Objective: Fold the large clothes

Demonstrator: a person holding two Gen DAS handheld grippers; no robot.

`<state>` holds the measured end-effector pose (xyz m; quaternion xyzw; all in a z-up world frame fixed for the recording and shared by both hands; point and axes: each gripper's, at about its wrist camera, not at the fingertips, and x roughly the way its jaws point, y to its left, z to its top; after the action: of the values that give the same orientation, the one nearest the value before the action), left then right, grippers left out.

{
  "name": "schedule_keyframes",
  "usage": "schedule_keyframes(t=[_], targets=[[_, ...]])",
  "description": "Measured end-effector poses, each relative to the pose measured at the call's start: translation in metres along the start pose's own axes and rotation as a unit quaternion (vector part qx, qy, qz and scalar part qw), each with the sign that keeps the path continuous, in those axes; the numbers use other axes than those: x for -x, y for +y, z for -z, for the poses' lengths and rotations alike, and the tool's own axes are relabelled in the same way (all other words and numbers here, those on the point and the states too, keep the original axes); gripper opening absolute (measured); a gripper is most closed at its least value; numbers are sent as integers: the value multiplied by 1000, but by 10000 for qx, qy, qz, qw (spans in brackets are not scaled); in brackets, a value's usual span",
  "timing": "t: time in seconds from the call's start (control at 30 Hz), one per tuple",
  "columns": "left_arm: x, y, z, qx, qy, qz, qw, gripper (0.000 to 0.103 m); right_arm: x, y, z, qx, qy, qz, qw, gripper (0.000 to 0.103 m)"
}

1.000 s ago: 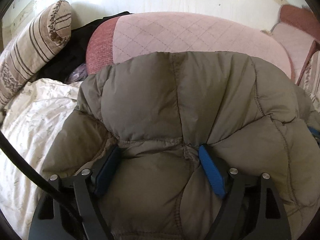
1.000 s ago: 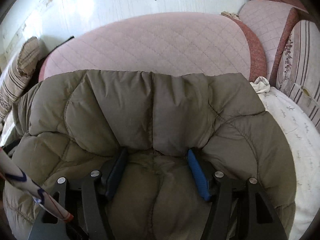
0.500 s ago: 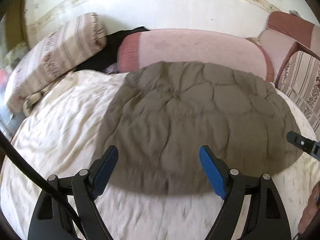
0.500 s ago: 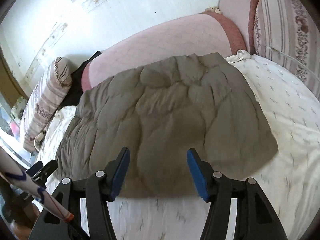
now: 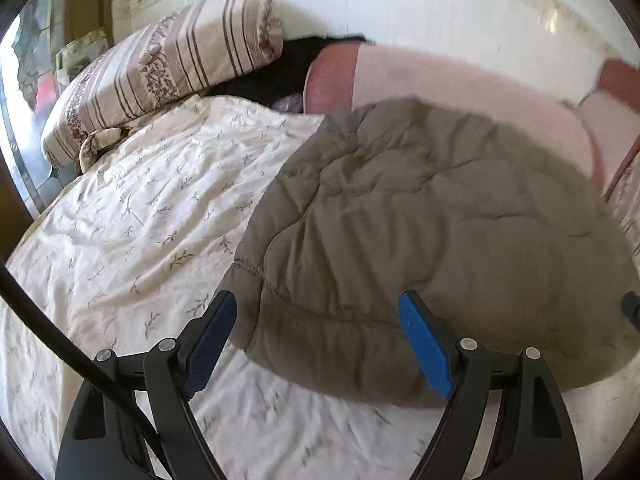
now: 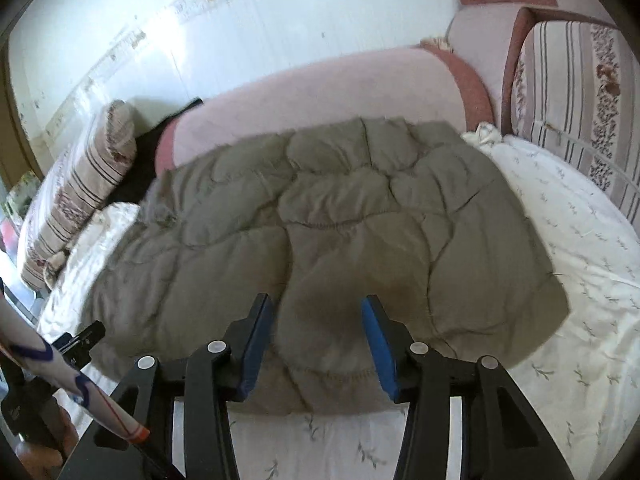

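Resting on: floral white bedsheet (image 5: 132, 216), olive padded jacket (image 6: 320, 232) (folded flat)
Room: pink headboard cushion (image 6: 320, 88), striped pillow (image 5: 168, 68)
Writing: none legible
Left gripper (image 5: 318, 344): jaws apart, empty
Right gripper (image 6: 318, 344): jaws closing, gripping nothing

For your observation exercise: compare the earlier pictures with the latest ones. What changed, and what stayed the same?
Both tongs, left and right, let go of the grey padded coat and drew back; it now lies flat on the bed sheet. The right jaws have just been closing, gripping nothing. The pillows and pink cushion stayed put.
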<state>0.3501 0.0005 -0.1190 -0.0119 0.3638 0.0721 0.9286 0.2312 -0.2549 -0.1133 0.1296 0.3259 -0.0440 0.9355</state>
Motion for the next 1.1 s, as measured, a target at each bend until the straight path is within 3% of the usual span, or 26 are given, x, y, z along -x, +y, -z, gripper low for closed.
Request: schedule_keyframes(t=[0.17,0.3,0.43,0.5,0.57,0.7,0.77,0.87,0.97,1.1], targets=[[-26,-3,1,-209,201,-332,9990,89,-42,-4,8,40,480,183,9987,53],[-35,-7,1,-363,258,-418,9981,91,-53,2,10,268,569,386,9973,54],[-35,1,-2,-220,282,-333,9988,93,-50,0,9,279,549,323,9976,54],[-23,4,-5,-119,102,-365,9992,89,-39,-5,4,125,474,155,9987,54],[-10,7,-10,-60,-108,-379,9992,88,-16,-12,-4,-74,122,-64,9999,54],[5,17,-16,75,-457,-671,9967,88,16,-35,-29,-183,-306,473,9982,54],[-7,28,-16,276,-216,-777,9964,88,17,-61,-37,-560,-113,624,9964,46],[-26,38,-14,447,191,-700,9964,88,4,-91,-35,-1085,319,669,9913,45],[-34,33,-11,297,314,-682,9967,88,-10,-102,-29,-1194,631,561,9892,45],[-38,36,-11,382,429,-483,9972,88,-10,-104,-29,-1202,675,512,9891,46]])
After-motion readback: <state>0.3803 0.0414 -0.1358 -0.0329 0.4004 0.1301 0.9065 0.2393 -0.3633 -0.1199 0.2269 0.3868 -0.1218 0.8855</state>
